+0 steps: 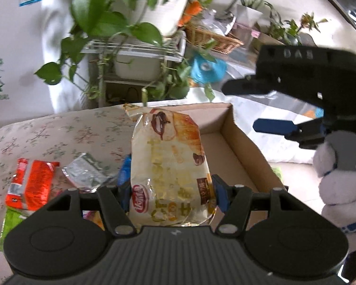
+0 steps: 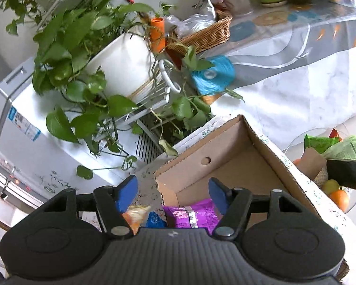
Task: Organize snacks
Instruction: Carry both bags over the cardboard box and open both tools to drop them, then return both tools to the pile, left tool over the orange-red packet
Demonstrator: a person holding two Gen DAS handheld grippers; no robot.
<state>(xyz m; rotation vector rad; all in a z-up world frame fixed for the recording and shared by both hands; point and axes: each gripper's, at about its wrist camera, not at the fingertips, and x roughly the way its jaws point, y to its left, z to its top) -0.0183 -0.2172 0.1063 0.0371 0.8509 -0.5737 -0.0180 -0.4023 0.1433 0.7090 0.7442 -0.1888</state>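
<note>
The left gripper point(image 1: 170, 190) is clamping the bread packet point(image 1: 168, 166) while the right gripper point(image 2: 173, 197) is hanging open and empty; a low carry risks snagging the cardboard box point(image 1: 244, 156) wall.

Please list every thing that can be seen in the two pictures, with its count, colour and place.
bread packet: one, pale yellow, held upright over the box.
cardboard box: one, brown, on the flowered cloth.
purple packet: one, inside the box.
orange packet: one, on the cloth, left.
silver packet: one, beside the orange packet.
white pot: one, with green plant, on a rack.
wicker basket: one, tan, on the table.
left gripper: black, blue pads, shut on the bread packet.
right gripper: open, empty.
</note>
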